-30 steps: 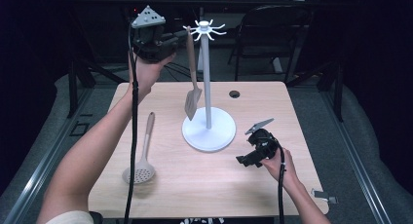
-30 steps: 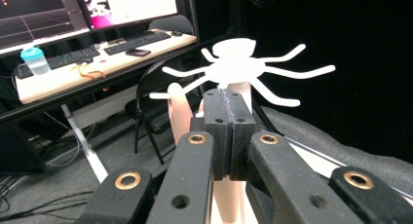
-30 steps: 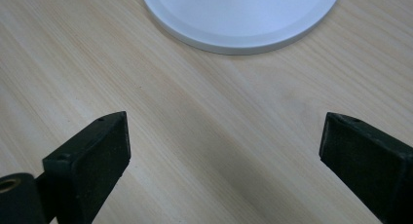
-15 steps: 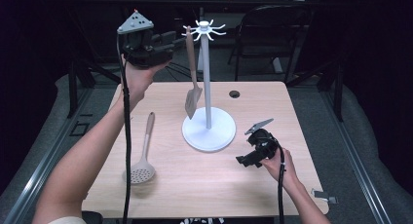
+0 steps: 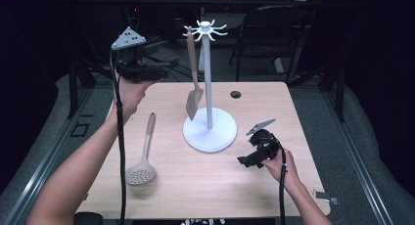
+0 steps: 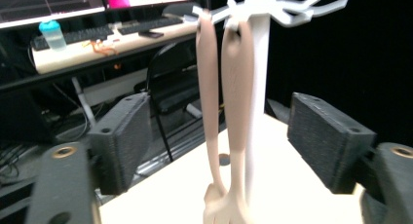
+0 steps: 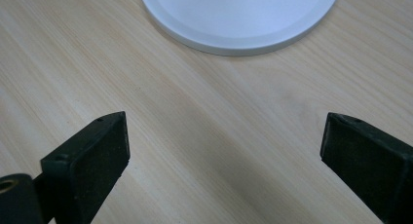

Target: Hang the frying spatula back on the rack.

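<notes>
A: Spatula (image 5: 194,83) hung on hook of white utensil stand (image 5: 209,88), handle up, blade down near the base. In left gripper view, handle (image 6: 236,112) ahead of the jaws, between their lines but well clear of both pads.

B: Left gripper (image 5: 164,68) state?

A: Jaws just been opening, wide now, nothing between the pads. Off to the left of the spatula, raised above the table (image 5: 303,137).

B: Release step, then. Tips?

A: Back straight away from the handle, no sideways sweep, else knocks spatula off the hook. Keep jaws wide till clear of the hook arms.

B: Right gripper (image 5: 244,160)?

A: Low over the table, jaws wide, empty; stand base (image 7: 238,19) just beyond the pads. Fine parked there.

B: Next likely?

A: Skimmer (image 5: 143,159) flat on the table, below left gripper. Grab mid-handle, probably.
</notes>
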`<state>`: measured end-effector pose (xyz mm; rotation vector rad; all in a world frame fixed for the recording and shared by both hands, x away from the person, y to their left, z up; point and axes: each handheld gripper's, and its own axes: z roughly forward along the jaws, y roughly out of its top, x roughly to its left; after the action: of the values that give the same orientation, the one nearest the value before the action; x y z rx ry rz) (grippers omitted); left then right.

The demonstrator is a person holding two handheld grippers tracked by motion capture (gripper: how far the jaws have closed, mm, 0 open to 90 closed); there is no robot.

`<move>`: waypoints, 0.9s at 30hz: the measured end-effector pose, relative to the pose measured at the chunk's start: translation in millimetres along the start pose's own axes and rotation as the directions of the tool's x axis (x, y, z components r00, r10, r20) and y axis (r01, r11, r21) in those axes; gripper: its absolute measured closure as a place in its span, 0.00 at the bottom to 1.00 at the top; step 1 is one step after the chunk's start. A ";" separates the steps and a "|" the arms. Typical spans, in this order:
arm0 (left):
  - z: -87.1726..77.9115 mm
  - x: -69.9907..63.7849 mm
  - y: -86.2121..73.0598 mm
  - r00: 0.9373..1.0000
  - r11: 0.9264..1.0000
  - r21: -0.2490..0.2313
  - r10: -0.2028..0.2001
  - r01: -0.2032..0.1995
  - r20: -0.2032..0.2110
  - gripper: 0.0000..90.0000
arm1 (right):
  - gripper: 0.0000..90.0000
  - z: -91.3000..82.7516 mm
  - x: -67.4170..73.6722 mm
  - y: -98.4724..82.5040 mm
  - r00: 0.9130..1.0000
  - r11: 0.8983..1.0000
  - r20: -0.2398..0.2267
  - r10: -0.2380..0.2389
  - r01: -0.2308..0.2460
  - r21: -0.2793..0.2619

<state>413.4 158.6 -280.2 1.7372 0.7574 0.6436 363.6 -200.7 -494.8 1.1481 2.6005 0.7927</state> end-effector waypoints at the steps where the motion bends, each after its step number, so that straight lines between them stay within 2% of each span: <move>1: -0.2 1.1 -3.4 1.000 1.000 0.007 -0.003 0.003 -0.004 0.23 | 0.04 0.1 -0.1 0.0 1.000 1.000 0.000 0.000 0.000 -0.001; 4: 0.3 3.4 -14.6 1.000 0.999 0.024 -0.020 0.021 -0.016 0.20 | 0.03 0.4 -0.6 -0.4 1.000 1.000 0.001 0.002 -0.002 -0.001; 13: 0.0 7.5 -53.2 0.998 0.995 0.098 -0.022 0.027 -0.058 0.16 | 0.01 2.4 -0.9 -0.8 1.000 1.000 -0.007 0.009 -0.009 0.004; 17: 1.2 10.2 -74.0 0.997 0.989 0.140 -0.031 0.041 -0.074 0.12 | 0.01 3.6 -0.9 -1.0 1.000 1.000 -0.007 0.008 -0.008 0.007; 20: 1.9 14.6 -91.3 0.995 0.983 0.169 -0.056 0.069 -0.082 0.09 | 0.01 3.7 -0.7 -1.0 1.000 1.000 -0.006 0.007 -0.007 0.008; 27: 1.3 24.9 -129.2 0.985 0.967 0.218 -0.101 0.131 -0.142 0.05 | 0.00 5.1 -0.4 -0.6 1.000 1.000 -0.003 0.000 0.000 0.023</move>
<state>408.2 204.4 -403.5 1.8537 1.0506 0.6131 365.4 -199.3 -499.5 1.1537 2.6186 0.7670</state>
